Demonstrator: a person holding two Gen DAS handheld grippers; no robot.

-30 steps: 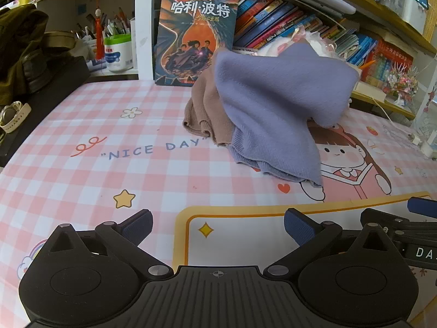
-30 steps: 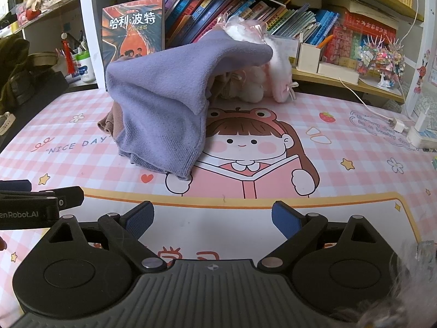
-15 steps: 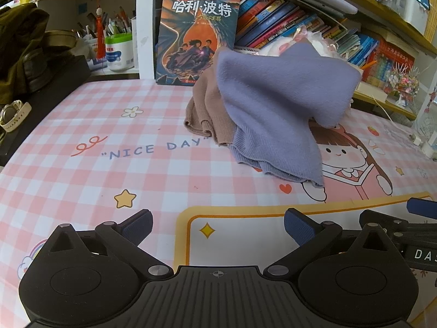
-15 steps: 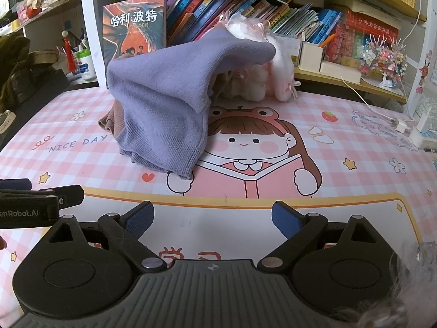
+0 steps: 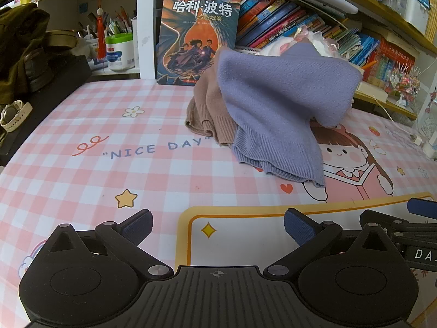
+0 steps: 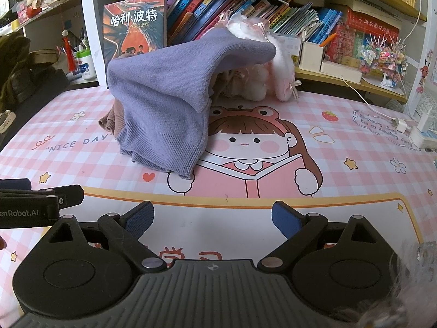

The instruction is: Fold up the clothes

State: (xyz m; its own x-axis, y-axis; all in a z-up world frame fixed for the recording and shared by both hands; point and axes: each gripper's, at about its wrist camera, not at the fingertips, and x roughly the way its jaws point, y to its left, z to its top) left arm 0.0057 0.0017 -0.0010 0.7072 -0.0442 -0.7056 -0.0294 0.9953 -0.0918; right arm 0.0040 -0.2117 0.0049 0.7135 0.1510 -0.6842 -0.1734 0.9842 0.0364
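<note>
1. Draping in a peaked heap at the back of the desk (image 5: 68, 169), a lilac ribbed-knit garment (image 5: 275, 109) covers a tan knit garment (image 5: 210, 114) whose ribbed hem shows on its left.
2. Desk surface: smooth pink-check mat with a cartoon girl print (image 6: 245, 147); fluffy white plush toy (image 6: 275, 65) sits behind the heap, book (image 5: 196, 32) upright against the shelf.
3. Change from half a second ago: none noted in the garments; both views match closely.
4. Left gripper (image 5: 218, 225): low over the near desk edge, fingers spread wide, holding nothing.
5. Right gripper (image 6: 213, 218): level beside it, equally wide apart, empty, well short of the clothes.
</note>
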